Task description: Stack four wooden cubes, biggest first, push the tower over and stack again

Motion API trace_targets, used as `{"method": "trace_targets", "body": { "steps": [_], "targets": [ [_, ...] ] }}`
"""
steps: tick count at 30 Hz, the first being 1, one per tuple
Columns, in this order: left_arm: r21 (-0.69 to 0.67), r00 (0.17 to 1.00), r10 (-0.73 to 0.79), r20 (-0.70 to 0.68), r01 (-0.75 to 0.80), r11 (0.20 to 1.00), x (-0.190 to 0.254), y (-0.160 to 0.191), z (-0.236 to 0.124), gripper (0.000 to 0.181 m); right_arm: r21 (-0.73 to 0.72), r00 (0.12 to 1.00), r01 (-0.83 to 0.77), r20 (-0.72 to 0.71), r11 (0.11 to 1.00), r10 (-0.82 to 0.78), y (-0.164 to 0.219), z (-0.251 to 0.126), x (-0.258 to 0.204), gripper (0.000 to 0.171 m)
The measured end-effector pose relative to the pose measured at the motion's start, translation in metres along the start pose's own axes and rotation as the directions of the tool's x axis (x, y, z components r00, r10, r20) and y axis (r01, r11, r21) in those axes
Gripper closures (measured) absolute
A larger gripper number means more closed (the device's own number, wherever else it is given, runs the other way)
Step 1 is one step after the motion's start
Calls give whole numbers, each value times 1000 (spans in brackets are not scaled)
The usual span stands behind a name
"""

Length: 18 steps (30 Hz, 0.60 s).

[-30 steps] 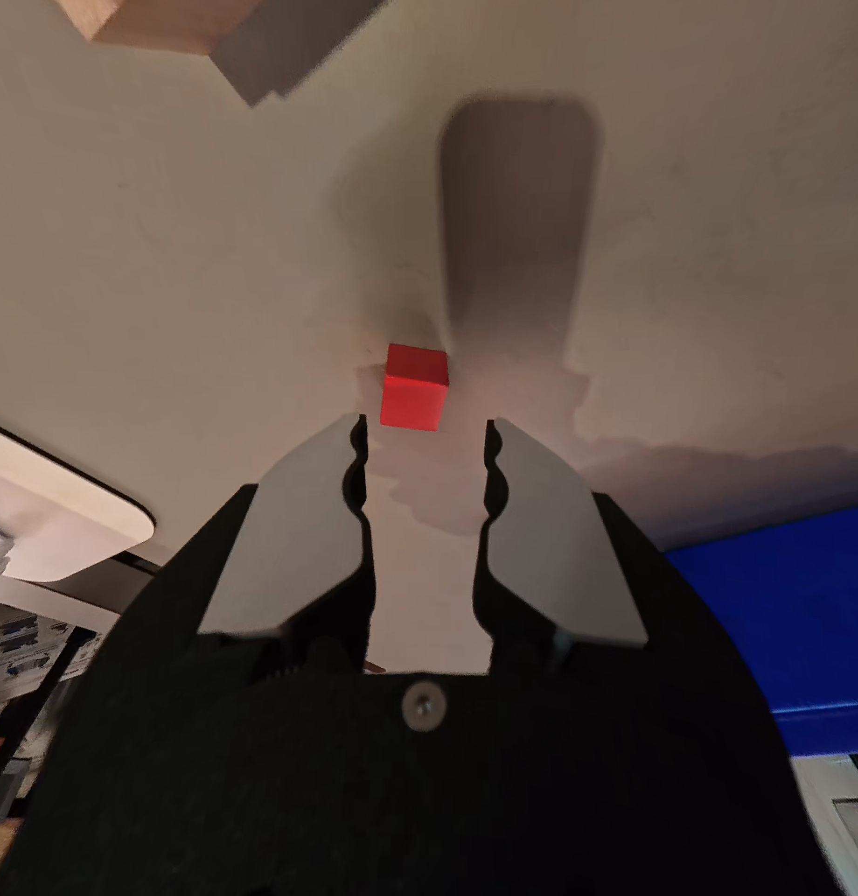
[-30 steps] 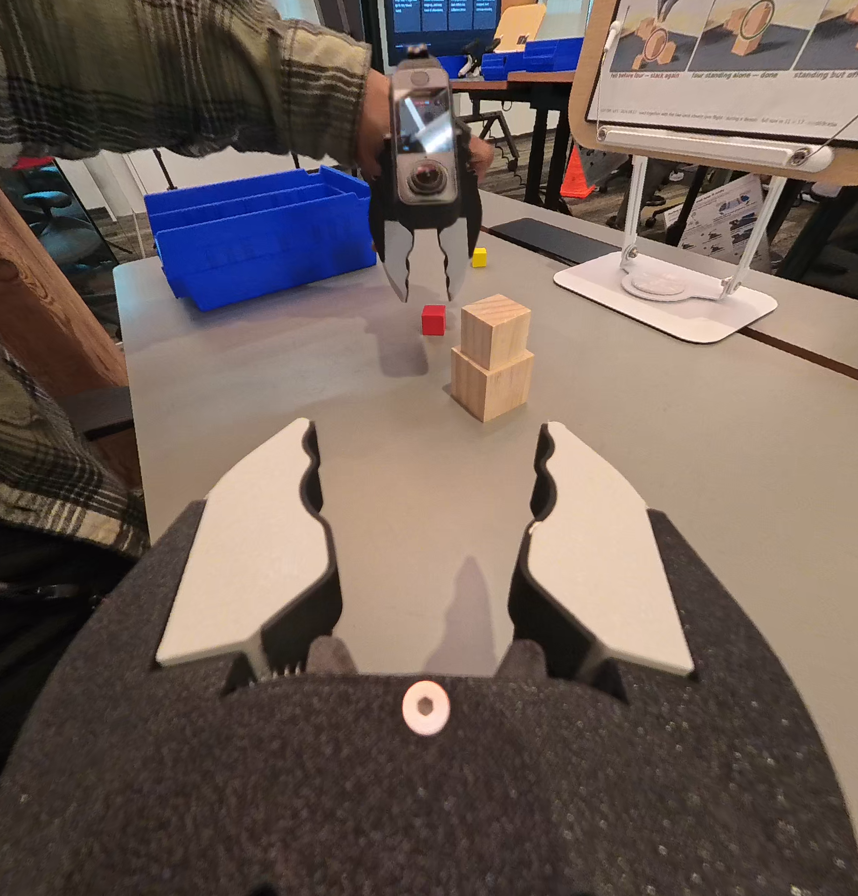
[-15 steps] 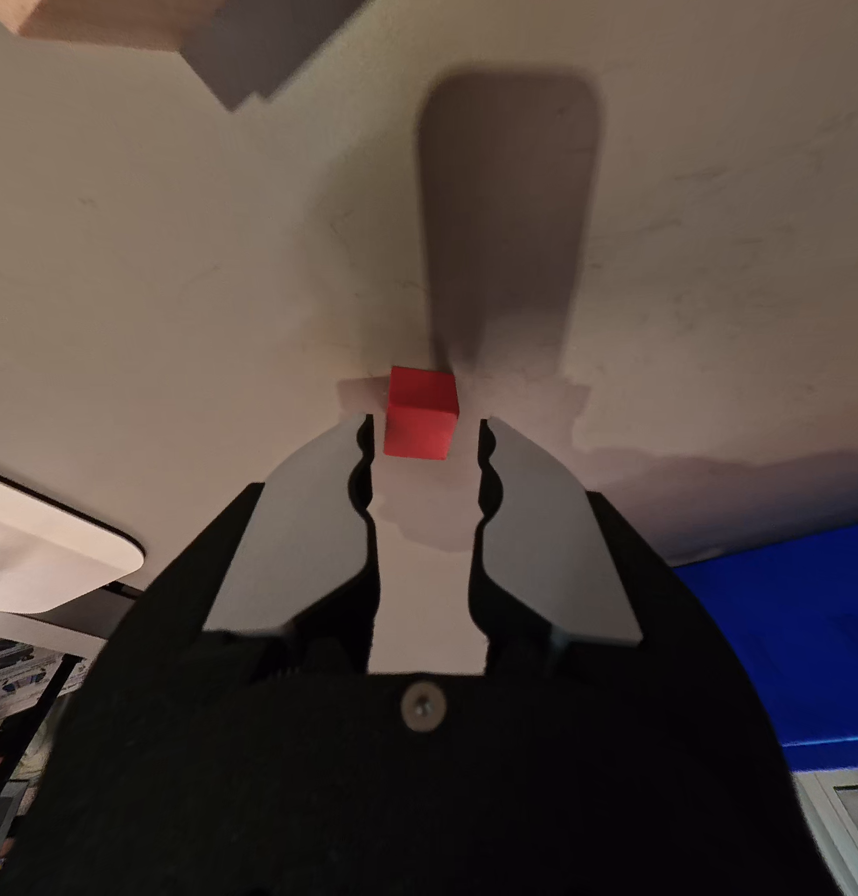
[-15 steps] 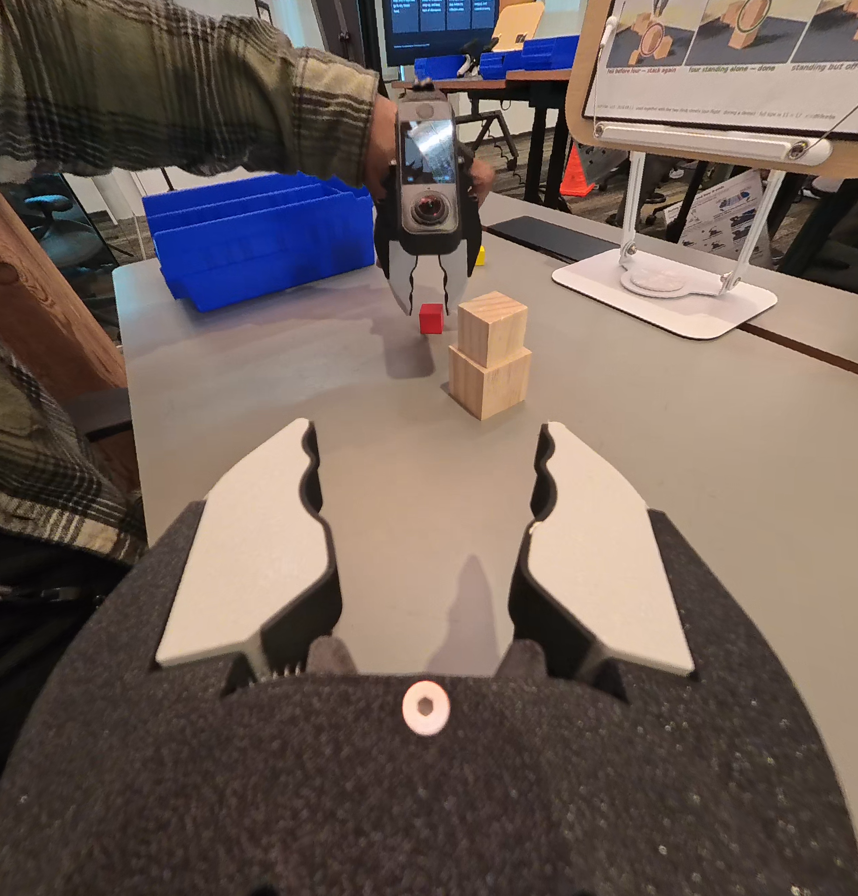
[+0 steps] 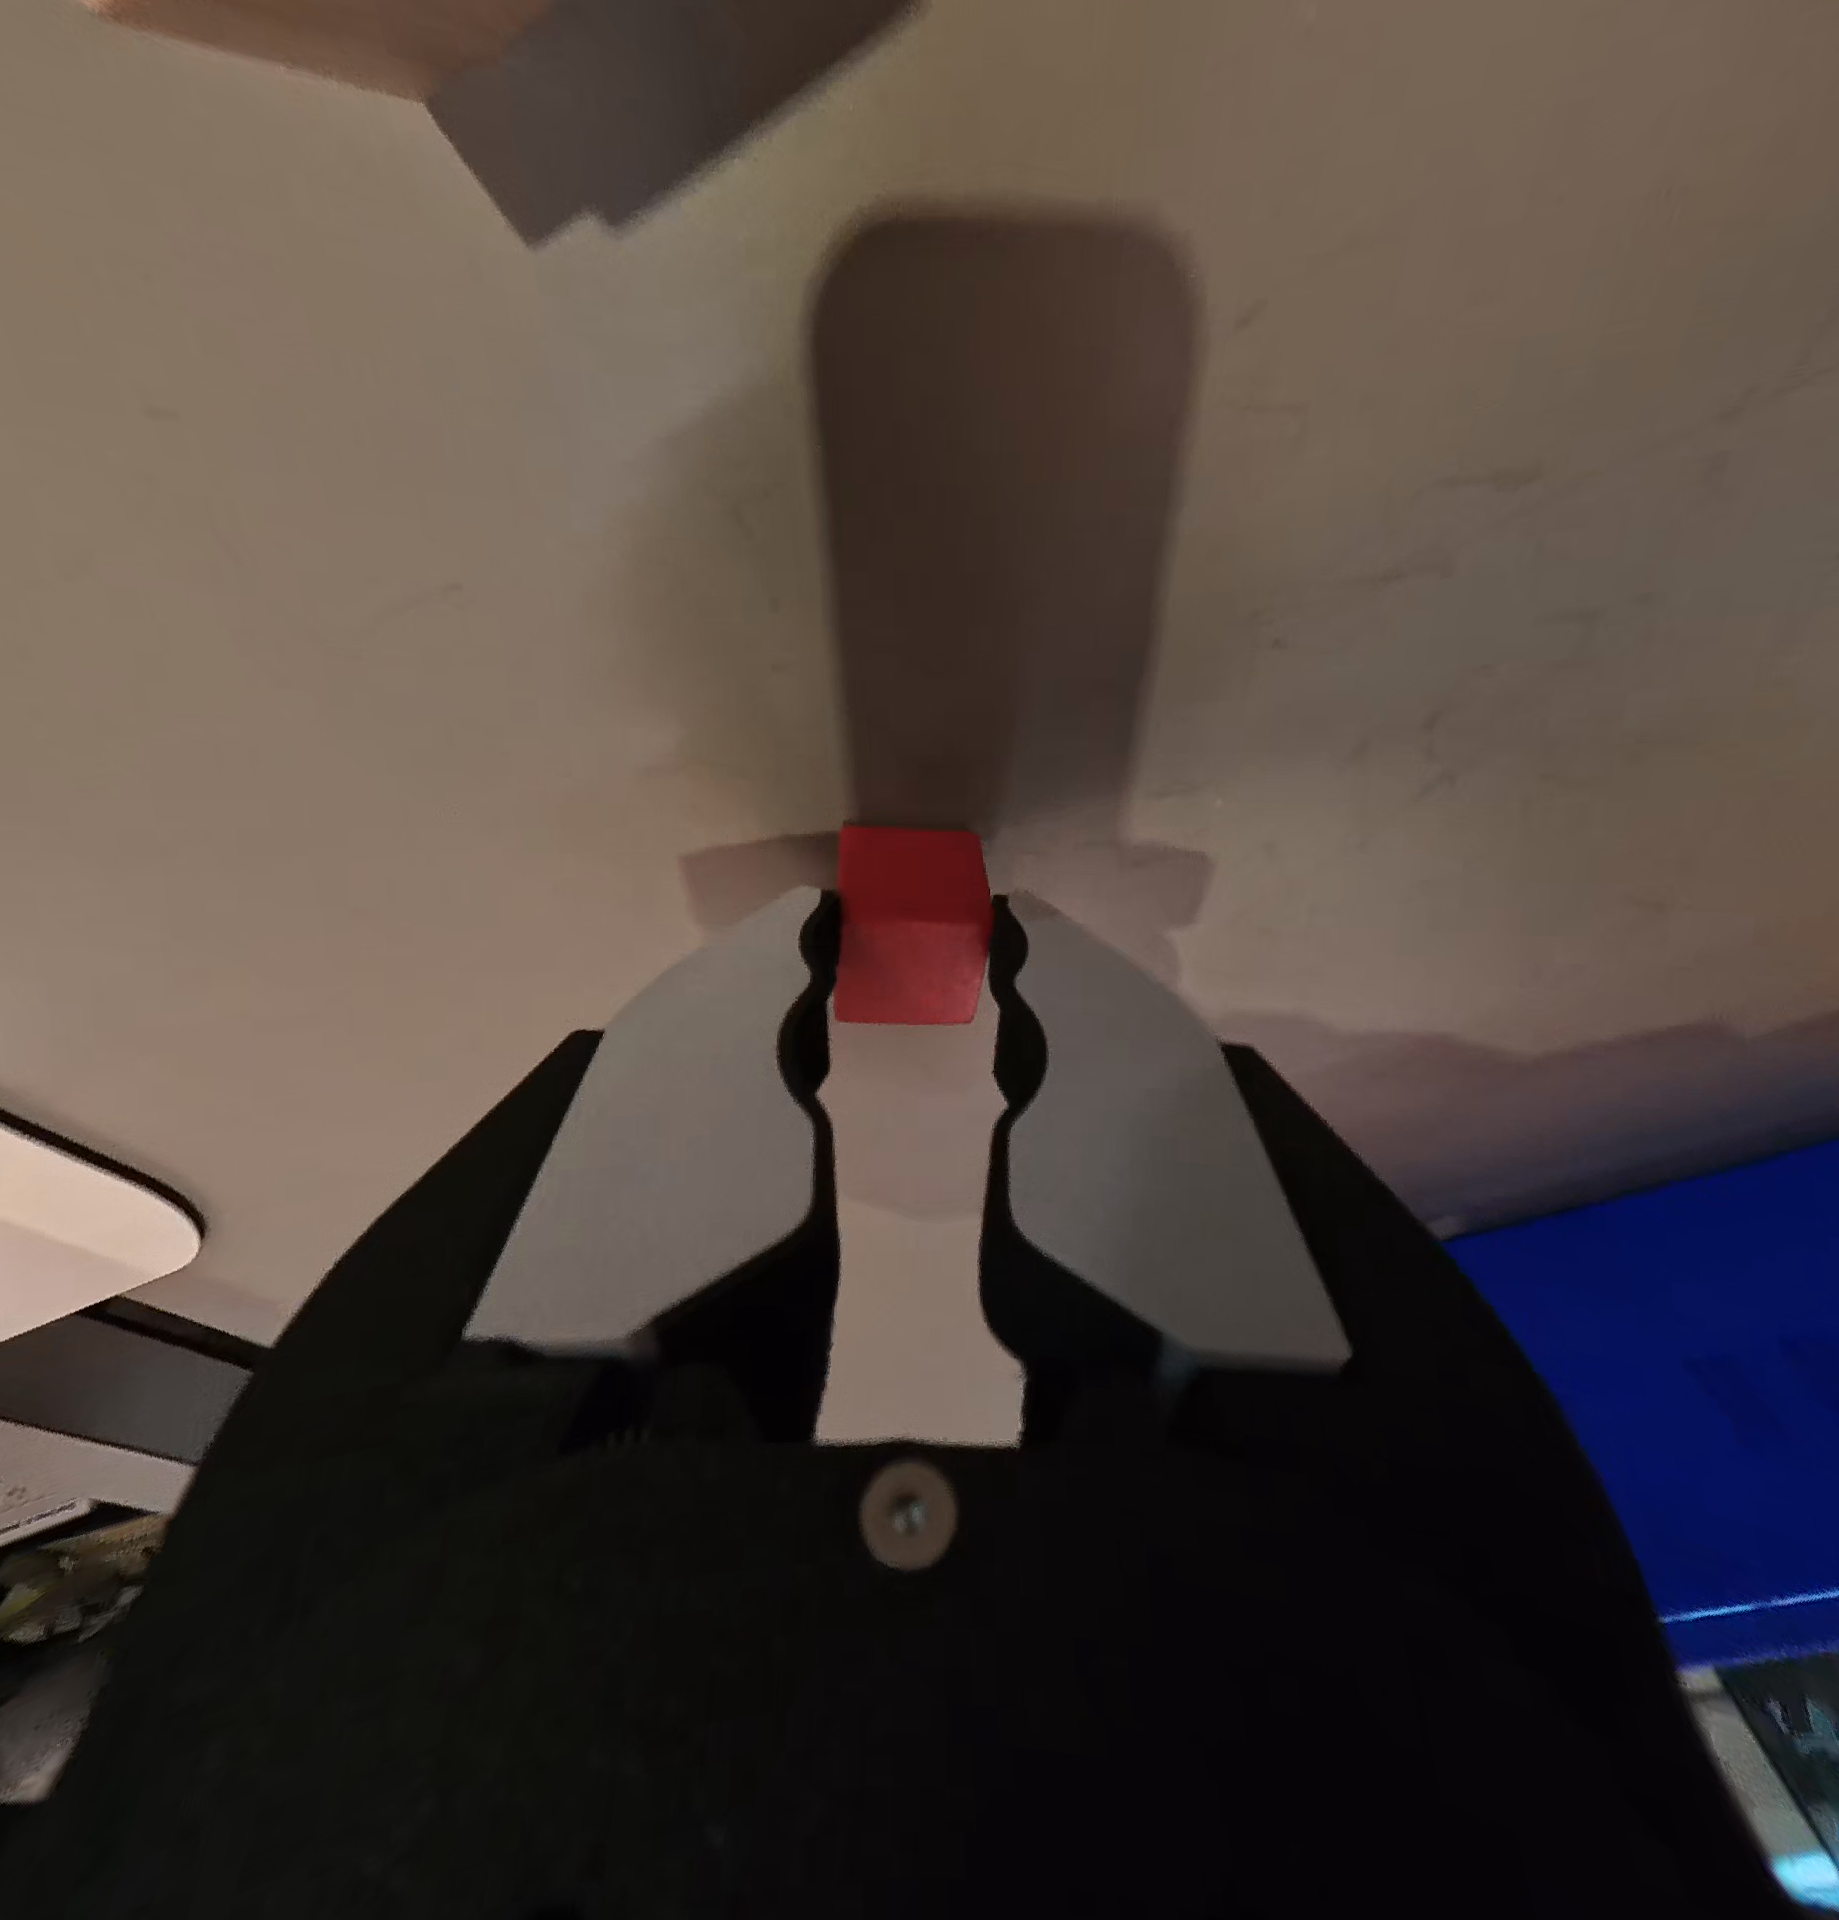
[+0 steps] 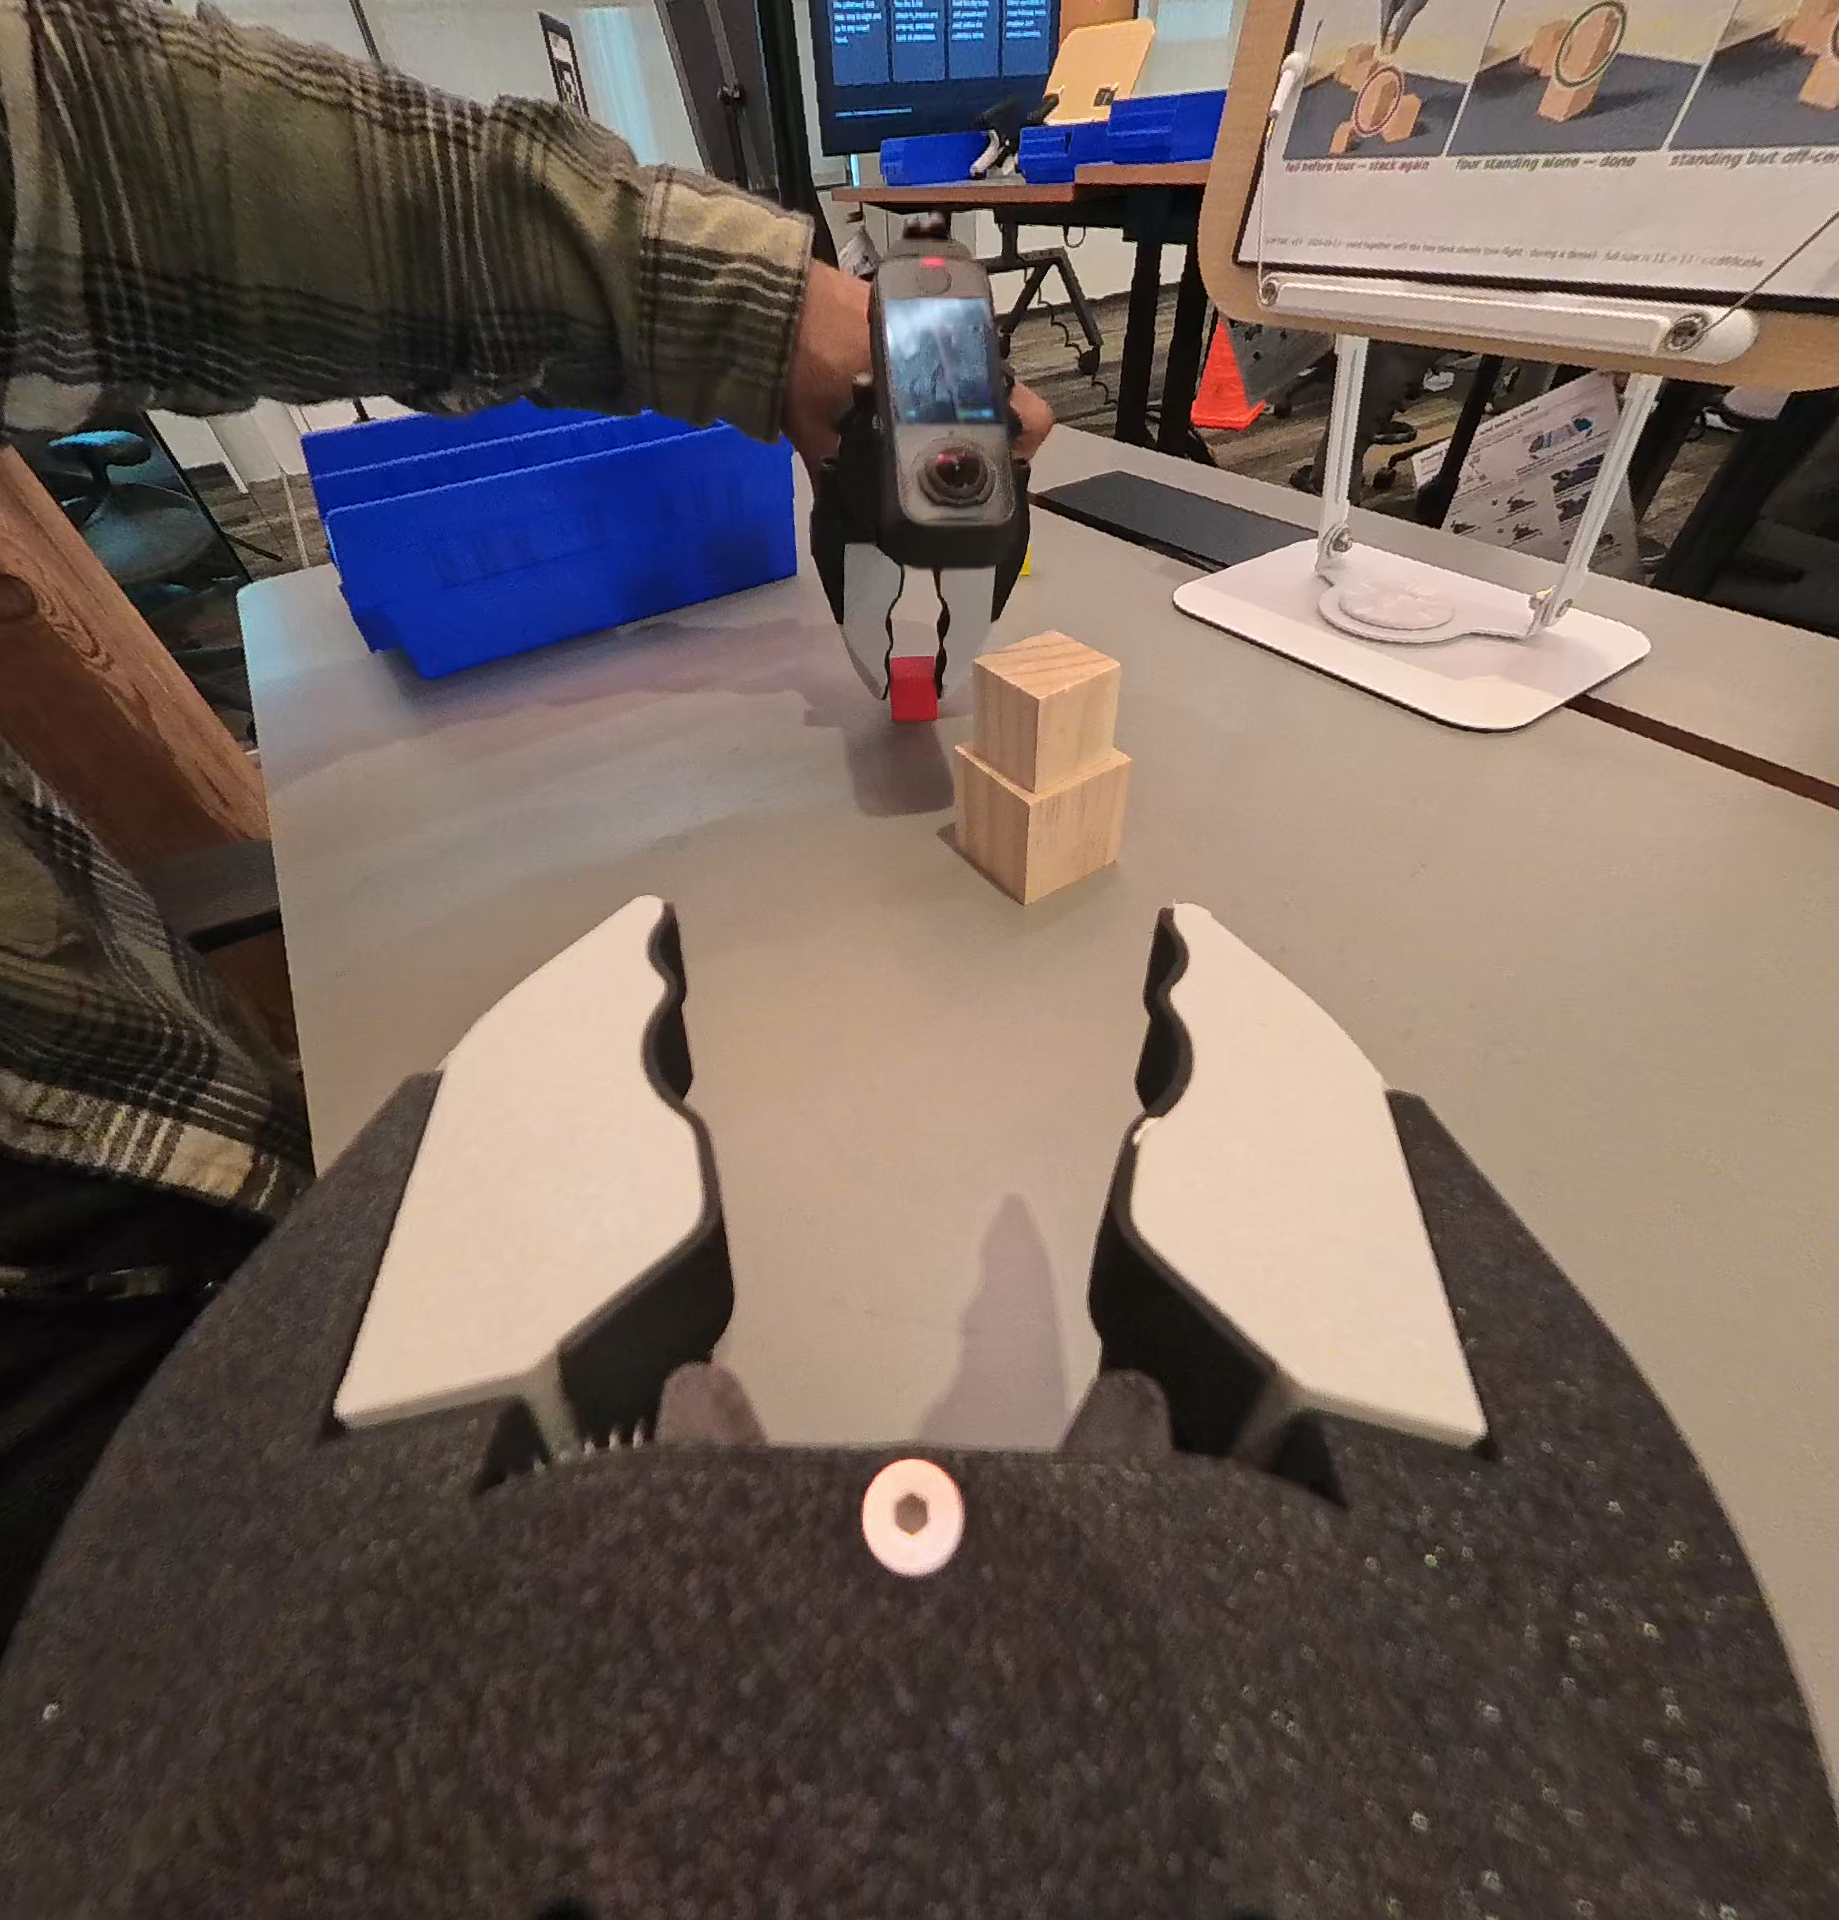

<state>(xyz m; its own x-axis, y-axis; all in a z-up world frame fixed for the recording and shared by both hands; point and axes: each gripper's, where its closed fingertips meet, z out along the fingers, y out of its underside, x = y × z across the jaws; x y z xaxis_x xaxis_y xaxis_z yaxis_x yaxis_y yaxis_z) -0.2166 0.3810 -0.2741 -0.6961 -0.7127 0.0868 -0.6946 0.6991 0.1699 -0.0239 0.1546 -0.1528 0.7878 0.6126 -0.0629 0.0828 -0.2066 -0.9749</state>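
Note:
A small red cube [image 5: 910, 935] rests on the grey table [image 6: 1414, 935], and my left gripper [image 5: 910, 914] is shut on it, one fingertip against each side. In the right wrist view the left gripper [image 6: 915, 675] points down at the red cube [image 6: 915, 688], just left of a two-cube wooden stack: a larger cube [image 6: 1040, 826] with a smaller one [image 6: 1045, 707] on top. A corner of the stack [image 5: 302, 42] shows in the left wrist view. My right gripper [image 6: 915, 925] is open and empty, low over the table in front of the stack. A sliver of a yellow cube [image 6: 1024, 561] shows behind the left gripper.
A blue bin [image 6: 562, 540] stands at the table's back left. A white stand base [image 6: 1414, 644] holding an instruction board sits back right, with a black mat [image 6: 1164, 514] beside it. A person's plaid sleeve [image 6: 375, 260] reaches across from the left. A wooden post [image 6: 63, 644] stands at left. The left gripper's tips are roughly 35 centimeters from the right gripper's.
My left gripper came down around the red cube and its fingers closed onto its sides. The right gripper has not moved.

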Motion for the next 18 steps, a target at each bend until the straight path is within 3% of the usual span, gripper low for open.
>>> {"method": "trace_targets", "body": {
  "steps": [9,18],
  "targets": [
    [150,984,-178,30,172,974,-6,-14,-37,154,-3,1000,-1,-1,1000,1,0,-1,0,87],
    [275,922,-386,0,371,887,-10,-31,-96,154,-6,1000,-5,1,1000,5,-1,0,-2,87]
  ]
}}
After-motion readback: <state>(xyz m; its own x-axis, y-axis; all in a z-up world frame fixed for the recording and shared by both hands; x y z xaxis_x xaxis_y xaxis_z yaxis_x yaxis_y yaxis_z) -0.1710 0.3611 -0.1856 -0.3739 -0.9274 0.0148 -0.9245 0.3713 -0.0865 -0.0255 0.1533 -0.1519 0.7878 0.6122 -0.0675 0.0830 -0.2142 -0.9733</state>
